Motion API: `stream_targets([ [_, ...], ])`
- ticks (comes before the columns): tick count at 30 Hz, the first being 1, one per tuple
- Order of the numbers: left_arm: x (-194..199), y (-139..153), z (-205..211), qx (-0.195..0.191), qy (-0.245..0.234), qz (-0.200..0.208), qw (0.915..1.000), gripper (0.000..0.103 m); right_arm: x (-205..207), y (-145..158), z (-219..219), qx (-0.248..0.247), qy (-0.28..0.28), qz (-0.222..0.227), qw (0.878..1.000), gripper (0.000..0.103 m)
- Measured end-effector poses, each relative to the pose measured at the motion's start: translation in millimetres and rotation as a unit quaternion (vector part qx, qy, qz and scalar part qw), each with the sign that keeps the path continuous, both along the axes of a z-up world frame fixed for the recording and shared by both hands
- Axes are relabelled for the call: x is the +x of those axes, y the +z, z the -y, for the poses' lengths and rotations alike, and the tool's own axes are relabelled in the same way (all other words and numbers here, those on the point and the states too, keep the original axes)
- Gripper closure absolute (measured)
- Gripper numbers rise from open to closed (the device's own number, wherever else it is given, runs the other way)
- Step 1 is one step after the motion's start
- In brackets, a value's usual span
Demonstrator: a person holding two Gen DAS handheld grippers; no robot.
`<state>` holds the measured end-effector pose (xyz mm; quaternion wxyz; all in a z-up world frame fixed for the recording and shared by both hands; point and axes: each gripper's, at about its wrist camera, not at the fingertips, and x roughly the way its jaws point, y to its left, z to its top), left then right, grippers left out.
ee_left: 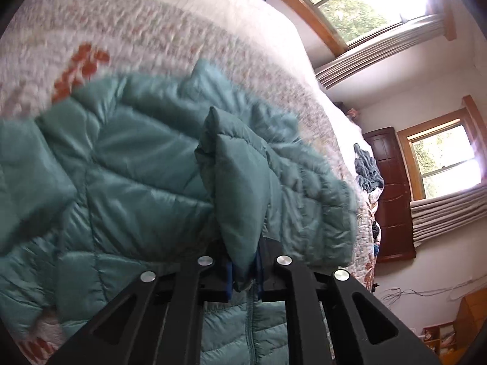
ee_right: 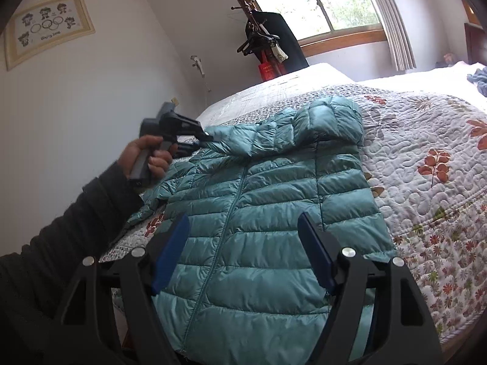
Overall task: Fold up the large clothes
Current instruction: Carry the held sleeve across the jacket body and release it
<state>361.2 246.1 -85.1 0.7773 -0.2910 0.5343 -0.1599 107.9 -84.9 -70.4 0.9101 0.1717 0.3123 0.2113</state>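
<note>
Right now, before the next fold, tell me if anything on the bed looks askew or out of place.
Nothing damaged or spilled. The teal puffer jacket lies front-up on the quilt, but one sleeve is pulled across the collar, pinched in the left gripper. The right gripper hovers open. A blue garment sits crumpled farther off.

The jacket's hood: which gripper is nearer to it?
Left. The left gripper grips the jacket at the sleeve beside the hood; the right gripper hovers open over the hem.

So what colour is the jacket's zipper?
Teal, matching the puffer jacket; the zipper shows best in the right wrist view.
</note>
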Motion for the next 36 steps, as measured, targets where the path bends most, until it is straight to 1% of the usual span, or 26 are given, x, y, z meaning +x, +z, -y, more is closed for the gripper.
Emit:
stream_targets([
  [1,0,12,-6,0.001,0.002,0.01,0.9999,0.093,0,0,1,0.005,0.002,-0.002,1.0,0.03],
  [4,-1,37,-24,0.006,0.0,0.028,0.9996,0.093,2,-2,0,0.013,0.004,-0.006,1.0,0.03],
  [7,-6,44,-43,0.016,0.003,0.035,0.9992,0.093,5,-5,-2,0.026,0.013,-0.015,0.999,0.03],
  [9,-11,37,-55,0.02,0.009,0.03,0.9993,0.093,8,-7,-5,0.029,0.019,-0.016,0.999,0.03],
  [12,-13,12,-70,0.018,0.017,0.005,0.9997,0.093,11,-8,-10,0.032,0.025,-0.017,0.999,0.03],
  [16,-11,-37,-80,0.016,0.029,-0.032,0.999,0.093,11,-7,-14,0.028,0.03,-0.017,0.999,0.03],
  [18,-10,-54,-80,0.018,0.029,-0.044,0.9984,0.09,11,-8,-14,0.026,0.031,-0.019,0.999,0.03],
  [19,-10,-59,-80,0.016,0.031,-0.048,0.9983,0.087,12,-9,-14,0.025,0.029,-0.02,0.999,0.03],
  [21,-11,-58,-79,0.015,0.033,-0.047,0.9982,0.085,13,-9,-12,0.025,0.026,-0.023,0.999,0.03],
  [22,-14,-51,-80,0.025,0.037,-0.043,0.9981,0.082,13,-8,-11,0.025,0.025,-0.023,0.999,0.03],
  [23,-17,-42,-81,0.04,0.041,-0.036,0.9977,0.073,13,-8,-10,0.025,0.025,-0.021,0.999,0.03],
  [24,-23,-25,-83,0.063,0.049,-0.019,0.9966,0.064,13,-7,-9,0.025,0.025,-0.02,0.999,0.03],
  [25,-29,-10,-84,0.08,0.062,-0.003,0.9948,0.044,14,-6,-9,0.025,0.026,-0.019,0.999,0.03],
  [26,-35,2,-87,0.092,0.076,0.015,0.9928,0.037,15,-6,-9,0.024,0.027,-0.019,0.999,0.03],
  [27,-39,15,-87,0.094,0.084,0.031,0.9915,0.037,17,-6,-9,0.022,0.026,-0.02,0.999,0.03],
  [28,-43,26,-83,0.088,0.083,0.048,0.9915,0.037,21,-6,-9,0.021,0.027,-0.021,0.999,0.03],
  [30,-41,36,-69,0.066,0.056,0.068,0.9939,0.036,26,-6,-9,0.025,0.029,-0.025,0.999,0.03],
  [31,-36,34,-56,0.047,0.029,0.072,0.9958,0.034,30,-6,-9,0.027,0.03,-0.027,0.999,0.03],
  [32,-30,28,-45,0.035,0.01,0.065,0.9972,0.033,35,-6,-8,0.029,0.031,-0.031,0.999,0.03],
  [33,-26,19,-37,0.037,0.006,0.054,0.9978,0.033,41,-4,-7,0.028,0.031,-0.037,0.998,0.03],
  [36,-9,-25,-38,0.063,0.021,0.006,0.9978,0.035,68,10,5,0.025,0.032,-0.041,0.998,0.03],
])
